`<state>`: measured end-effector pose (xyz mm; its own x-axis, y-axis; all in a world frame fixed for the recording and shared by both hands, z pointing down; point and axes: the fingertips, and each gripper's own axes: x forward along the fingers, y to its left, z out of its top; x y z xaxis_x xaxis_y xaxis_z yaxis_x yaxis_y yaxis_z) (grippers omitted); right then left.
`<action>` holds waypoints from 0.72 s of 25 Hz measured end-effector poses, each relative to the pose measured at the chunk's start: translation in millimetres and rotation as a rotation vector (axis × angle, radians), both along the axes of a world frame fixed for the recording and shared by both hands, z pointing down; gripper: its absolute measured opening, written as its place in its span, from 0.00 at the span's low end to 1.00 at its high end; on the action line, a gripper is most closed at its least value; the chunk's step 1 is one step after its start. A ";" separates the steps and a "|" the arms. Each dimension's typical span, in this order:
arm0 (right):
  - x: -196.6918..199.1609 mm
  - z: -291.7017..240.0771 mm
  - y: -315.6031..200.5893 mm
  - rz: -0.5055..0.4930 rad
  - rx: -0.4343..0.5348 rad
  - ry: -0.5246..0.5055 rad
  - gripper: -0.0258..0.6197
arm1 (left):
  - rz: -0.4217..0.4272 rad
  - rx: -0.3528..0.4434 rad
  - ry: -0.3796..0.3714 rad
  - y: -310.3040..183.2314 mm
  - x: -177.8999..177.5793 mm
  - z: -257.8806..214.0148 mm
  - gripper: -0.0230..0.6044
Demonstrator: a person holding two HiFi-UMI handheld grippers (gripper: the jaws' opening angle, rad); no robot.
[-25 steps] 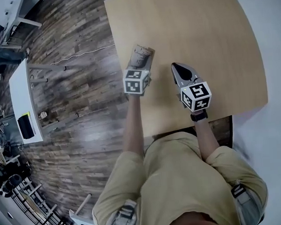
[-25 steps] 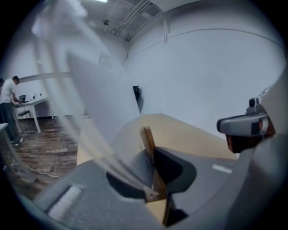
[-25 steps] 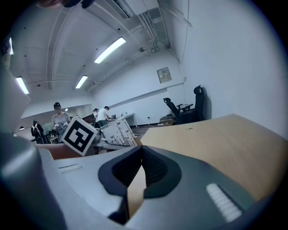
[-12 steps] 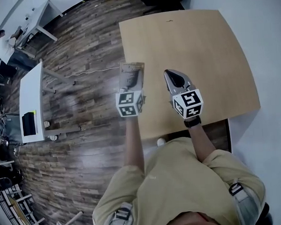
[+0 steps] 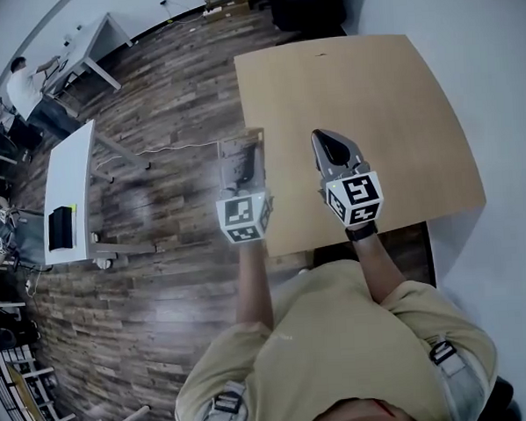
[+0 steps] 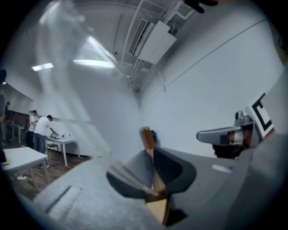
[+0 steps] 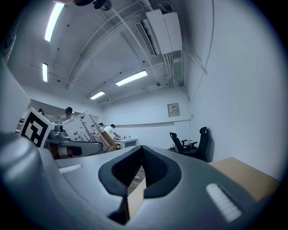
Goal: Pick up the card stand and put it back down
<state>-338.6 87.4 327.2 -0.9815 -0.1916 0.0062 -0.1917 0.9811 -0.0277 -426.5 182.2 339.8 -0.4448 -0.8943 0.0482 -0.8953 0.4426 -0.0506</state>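
Note:
The card stand (image 5: 243, 160), a wooden base strip bearing a clear sheet with a printed card, hangs in the air over the left edge of the tan table (image 5: 390, 110). My left gripper (image 5: 244, 181) is shut on it. In the left gripper view the wooden strip (image 6: 147, 138) is pinched between the jaws, and the clear sheet (image 6: 67, 81) rises to the upper left. My right gripper (image 5: 328, 143) hovers over the table beside it, shut and empty. The right gripper view shows the stand's white card (image 7: 85, 127) at the left, with the left gripper (image 7: 72, 146) below it.
Dark wood-plank floor (image 5: 151, 97) lies left of the table. A white desk (image 5: 69, 206) stands at the far left, with a person (image 5: 28, 85) at another desk beyond it. Office chairs (image 7: 189, 143) stand by the white wall behind the table.
The left gripper has drawn the card stand back and leftward, from above the tabletop to the table's left edge. The right gripper has kept its place, still shut.

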 end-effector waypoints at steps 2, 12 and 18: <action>4.5 -3.4 6.5 -0.005 0.008 -0.007 0.05 | -0.015 0.011 -0.015 11.6 3.7 -4.5 0.12; 32.1 6.4 45.3 -0.044 0.031 -0.029 0.05 | 0.014 0.039 -0.078 48.4 45.0 -2.3 0.12; 66.8 21.7 43.8 0.021 0.009 -0.004 0.04 | 0.057 0.054 -0.043 47.4 68.6 5.1 0.12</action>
<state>-271.8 131.2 348.9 -0.9773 -0.2118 0.0002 -0.2117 0.9771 -0.0197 -357.9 229.5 344.9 -0.3938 -0.9190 -0.0186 -0.9166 0.3941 -0.0673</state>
